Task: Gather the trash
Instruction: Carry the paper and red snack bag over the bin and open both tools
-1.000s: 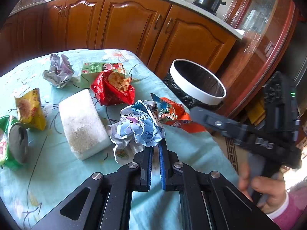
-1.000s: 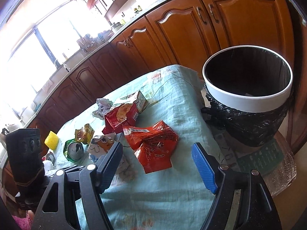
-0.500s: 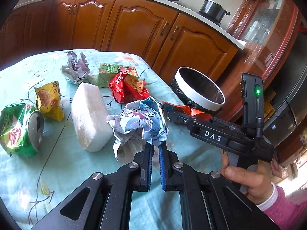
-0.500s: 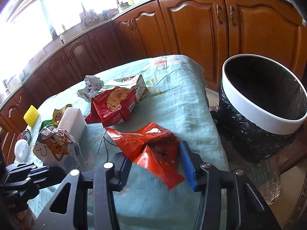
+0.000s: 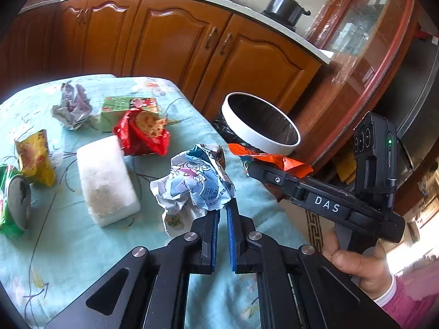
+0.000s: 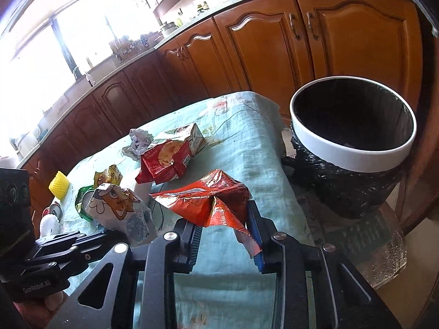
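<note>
Lying along the left side of the surface [image 5: 68, 246], under its pale blue cloth, are a green can [image 5: 13, 203], a yellow packet [image 5: 34, 155], a grey crumpled wrapper [image 5: 72, 108] and a white foam block [image 5: 105, 178], with a red snack bag [image 5: 141, 133] leaning on a green carton [image 5: 124, 107] behind it. These all sit as they did a second ago.

Next comes the left gripper [image 5: 221, 211], its jaws pressed together on the edge of a blue-and-white crumpled wrapper [image 5: 197, 181]; it pinched the same wrapper a second ago, and the wrapper now appears slightly lifted off the cloth.

Further right, the right gripper [image 6: 225, 227] has changed most. A second ago its jaws stood wide apart with the orange foil bag [image 6: 208, 203] lying flat on the cloth ahead of them; they have just been closing and now squeeze the bag between them, so it buckles into a peak. A hand [image 5: 356, 263] in a pink sleeve grips its handle.

Rightmost, just beyond the surface's edge, stands the white-rimmed bin [image 6: 354, 148] with its black liner, open-topped and near the orange bag.
</note>
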Motion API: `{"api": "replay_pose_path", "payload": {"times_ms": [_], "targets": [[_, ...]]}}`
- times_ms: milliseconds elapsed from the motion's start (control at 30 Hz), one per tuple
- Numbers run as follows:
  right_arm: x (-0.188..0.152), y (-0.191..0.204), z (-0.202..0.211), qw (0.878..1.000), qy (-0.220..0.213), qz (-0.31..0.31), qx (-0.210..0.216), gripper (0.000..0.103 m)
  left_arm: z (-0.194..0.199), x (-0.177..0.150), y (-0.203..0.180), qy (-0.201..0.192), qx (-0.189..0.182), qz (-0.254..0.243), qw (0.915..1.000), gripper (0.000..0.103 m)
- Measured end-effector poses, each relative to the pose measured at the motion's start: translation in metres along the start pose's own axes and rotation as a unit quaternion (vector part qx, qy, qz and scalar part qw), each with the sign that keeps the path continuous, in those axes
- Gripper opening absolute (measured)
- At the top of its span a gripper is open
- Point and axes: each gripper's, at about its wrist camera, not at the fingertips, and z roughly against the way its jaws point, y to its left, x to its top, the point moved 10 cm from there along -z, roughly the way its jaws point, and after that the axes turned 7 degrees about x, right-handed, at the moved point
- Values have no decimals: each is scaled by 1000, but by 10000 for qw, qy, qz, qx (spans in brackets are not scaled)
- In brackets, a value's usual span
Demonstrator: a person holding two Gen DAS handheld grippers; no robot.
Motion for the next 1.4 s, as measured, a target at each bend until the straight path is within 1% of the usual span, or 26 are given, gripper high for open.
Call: {"api": "replay_pose_path", "payload": {"times_ms": [100, 300, 533, 700, 900, 1033, 1133, 1233, 1400], "targets": [[2, -7, 9, 9999, -99, -86, -13, 31, -6, 1, -7, 11, -77, -70, 9999, 5], [6, -25, 28, 9994, -248, -246, -81, 31, -20, 7, -16, 105, -73, -116, 9999, 5], [13, -49, 43, 9980, -399, -450, -177, 31, -31, 23, -39, 32, -81, -378, 9992, 5], [22, -64, 52, 9970, -512, -516, -261, 31, -45, 38, -57, 34, -96, -576, 9983, 5], [41, -85, 59, 9957, -593, -584, -395, 31, -73, 60, -77, 84, -68, -802, 9967, 5], [54, -102, 57, 9954, -539, -624, -482, 32, -95, 75, -90, 166, -114, -936, 9954, 5], [64, -113, 54, 9950, -518, -673, -522, 33, -111, 85, -94, 201, -74, -1043, 9943, 5], [75, -123, 53, 9946, -557, -695, -540, 34, -129, 95, -96, 296, -77, -1032, 9942, 5], [91, -138, 46, 9945, -499, -648, -648, 35, -158, 113, -105, 411, 9, -1129, 9928, 5]]}}
